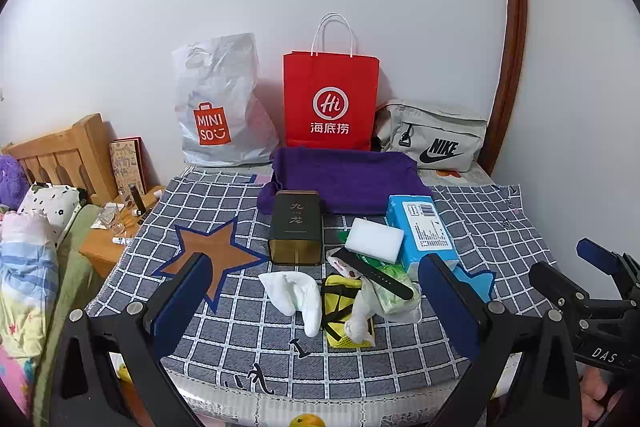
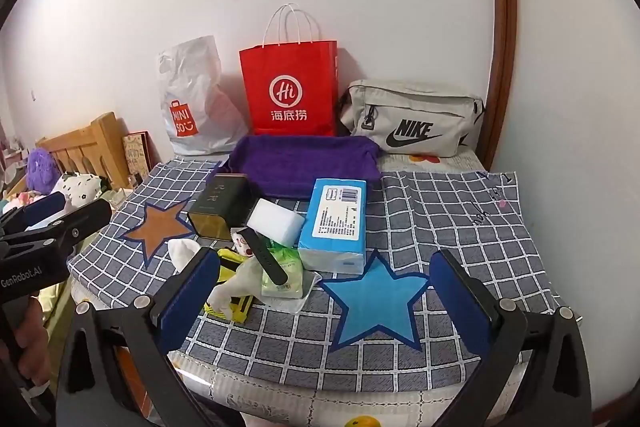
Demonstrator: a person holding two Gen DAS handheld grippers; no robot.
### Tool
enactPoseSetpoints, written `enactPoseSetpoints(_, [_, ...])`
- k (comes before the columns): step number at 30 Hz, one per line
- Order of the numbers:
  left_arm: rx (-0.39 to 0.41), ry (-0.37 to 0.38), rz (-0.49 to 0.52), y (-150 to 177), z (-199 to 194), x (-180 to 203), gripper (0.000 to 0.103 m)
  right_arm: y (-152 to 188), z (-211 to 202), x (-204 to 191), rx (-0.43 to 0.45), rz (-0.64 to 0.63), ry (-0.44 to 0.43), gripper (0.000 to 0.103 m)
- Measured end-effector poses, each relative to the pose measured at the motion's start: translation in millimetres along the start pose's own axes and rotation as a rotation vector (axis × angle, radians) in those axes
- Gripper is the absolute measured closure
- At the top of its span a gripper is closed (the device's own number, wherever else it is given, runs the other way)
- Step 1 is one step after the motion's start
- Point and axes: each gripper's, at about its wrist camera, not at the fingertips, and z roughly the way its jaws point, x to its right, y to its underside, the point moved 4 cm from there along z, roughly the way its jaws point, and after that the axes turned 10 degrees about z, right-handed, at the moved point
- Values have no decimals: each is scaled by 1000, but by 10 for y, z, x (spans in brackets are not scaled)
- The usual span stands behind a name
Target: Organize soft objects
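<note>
Two wide-open, empty grippers, left gripper (image 1: 316, 301) and right gripper (image 2: 326, 291), hovering near the pile; nothing sorted yet; next, closing gently on the crumpled white cloth (image 1: 294, 297).

A crumpled white sock (image 1: 294, 297) lies near the front edge of the checked cloth (image 1: 500, 227); just right of it lies a yellow pouch (image 1: 340, 311), a white sponge (image 1: 374, 239) behind, a folded purple towel (image 1: 344, 183) at the back edge
</note>
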Motion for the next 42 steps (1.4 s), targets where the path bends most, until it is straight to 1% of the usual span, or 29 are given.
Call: enactPoseSetpoints(42, [-3, -5, 5, 7, -1, 3, 0, -37, -79, -72, 13, -7, -12, 0])
